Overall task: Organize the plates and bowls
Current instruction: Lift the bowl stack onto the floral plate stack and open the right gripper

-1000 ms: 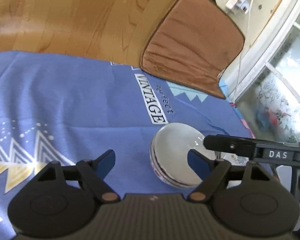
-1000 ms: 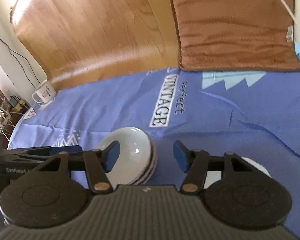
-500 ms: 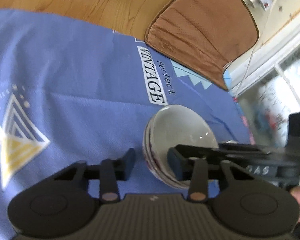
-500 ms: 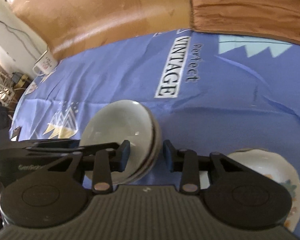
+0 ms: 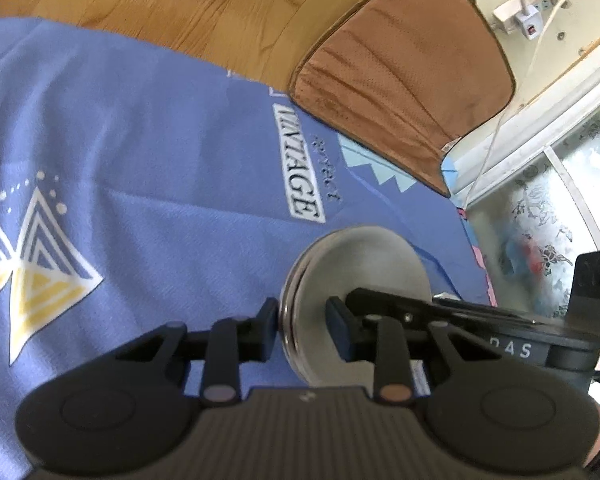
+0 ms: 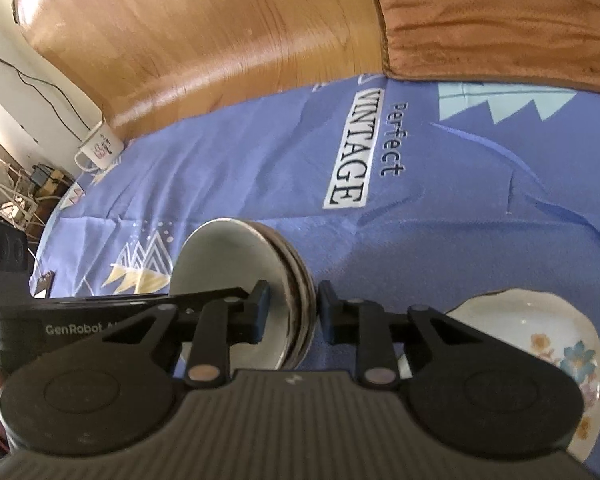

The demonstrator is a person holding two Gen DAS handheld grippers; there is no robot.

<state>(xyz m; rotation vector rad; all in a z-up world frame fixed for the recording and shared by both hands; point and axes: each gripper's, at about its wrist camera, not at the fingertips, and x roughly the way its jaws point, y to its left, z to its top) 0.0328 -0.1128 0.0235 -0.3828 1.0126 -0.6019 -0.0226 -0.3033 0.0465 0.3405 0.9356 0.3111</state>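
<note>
A stack of white bowls with dark rim stripes [image 5: 360,268] sits on the blue cloth [image 5: 160,168]. My left gripper [image 5: 302,318] is shut on the stack's left rim. My right gripper [image 6: 290,306] is shut on the stack [image 6: 236,264] at its right rim, from the opposite side. Each gripper shows in the other's view: the right one [image 5: 480,320] beside the stack in the left wrist view, the left one [image 6: 100,316] in the right wrist view. A floral plate [image 6: 540,344] lies on the cloth to the right of my right gripper.
A brown cushion [image 5: 400,72] lies on the wooden floor [image 5: 160,4] past the cloth's far edge. A white mug [image 6: 100,148] stands at the cloth's far left corner. A power strip with cables [image 5: 528,12] lies by the wall.
Both grippers have closed from wide open onto opposite rims of the bowl stack and moved in closer to it.
</note>
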